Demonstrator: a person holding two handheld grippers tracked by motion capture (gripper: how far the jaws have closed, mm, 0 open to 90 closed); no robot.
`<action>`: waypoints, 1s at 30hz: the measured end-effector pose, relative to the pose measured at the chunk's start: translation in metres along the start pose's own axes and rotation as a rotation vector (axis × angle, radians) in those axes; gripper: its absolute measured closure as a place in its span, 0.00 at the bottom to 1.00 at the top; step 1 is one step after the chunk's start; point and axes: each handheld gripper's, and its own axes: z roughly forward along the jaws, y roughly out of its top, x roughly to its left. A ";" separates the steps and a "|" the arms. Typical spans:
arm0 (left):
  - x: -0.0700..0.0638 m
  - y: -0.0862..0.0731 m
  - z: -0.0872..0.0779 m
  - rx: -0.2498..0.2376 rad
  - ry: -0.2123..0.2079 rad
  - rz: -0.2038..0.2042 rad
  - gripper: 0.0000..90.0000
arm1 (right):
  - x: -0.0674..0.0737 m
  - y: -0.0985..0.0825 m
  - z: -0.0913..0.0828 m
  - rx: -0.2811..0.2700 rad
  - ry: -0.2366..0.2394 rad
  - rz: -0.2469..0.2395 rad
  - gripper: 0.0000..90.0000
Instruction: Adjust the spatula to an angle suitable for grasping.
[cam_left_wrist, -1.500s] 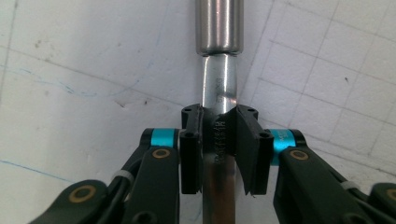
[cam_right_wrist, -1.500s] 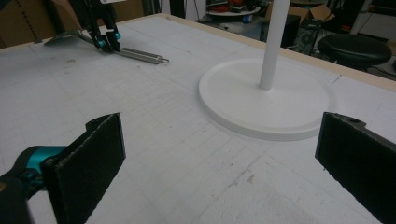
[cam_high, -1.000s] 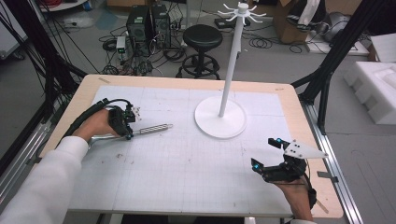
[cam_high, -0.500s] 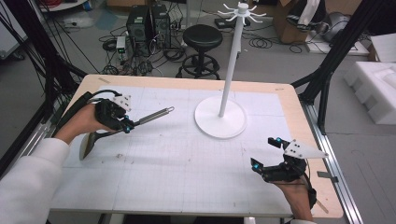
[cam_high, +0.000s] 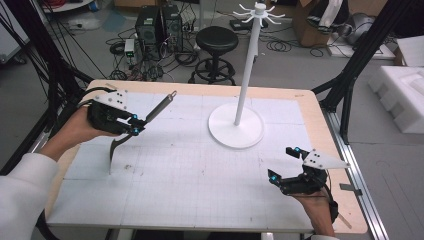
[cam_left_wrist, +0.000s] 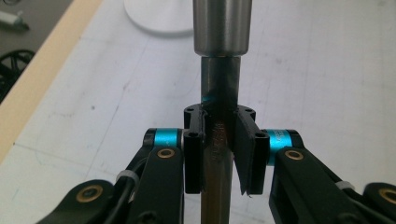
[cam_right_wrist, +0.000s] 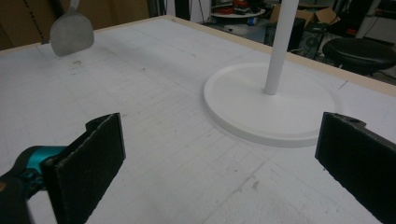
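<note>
The left gripper (cam_high: 131, 125) was clamped on a metal spatula (cam_high: 145, 117) held clear above the table (cam_high: 200, 190), unhung, the white rack (cam_high: 240, 107) well off; the right gripper (cam_high: 285, 167) stood apart, empty.

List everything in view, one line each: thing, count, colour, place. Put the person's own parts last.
Spatula: one, metal, clamped in the left gripper, blade hanging toward the table, handle end pointing up and away.
Hanging stand: one, white, round base on the far middle of the table, hooks at the top of its pole.
Table: one, white gridded top with a wooden edge.
Stool: one, black, on the floor beyond the table.
Computer towers: two, black, on the floor at the back, among cables.
Foam blocks: white, on the floor at right.
Left gripper: black, jaws shut on the spatula's shaft.
Right gripper: black, jaws wide apart, near right of the table.
</note>
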 end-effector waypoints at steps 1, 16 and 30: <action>-0.001 0.002 -0.003 -0.021 0.000 -0.002 0.83 | 0.000 0.000 0.000 0.000 0.001 0.000 0.01; -0.016 0.028 -0.018 -0.224 -0.005 0.011 0.83 | -0.002 0.000 -0.001 -0.007 0.002 0.009 0.01; -0.042 0.062 -0.013 -0.304 -0.039 0.009 0.83 | 0.000 0.004 0.004 -0.002 0.015 -0.005 0.01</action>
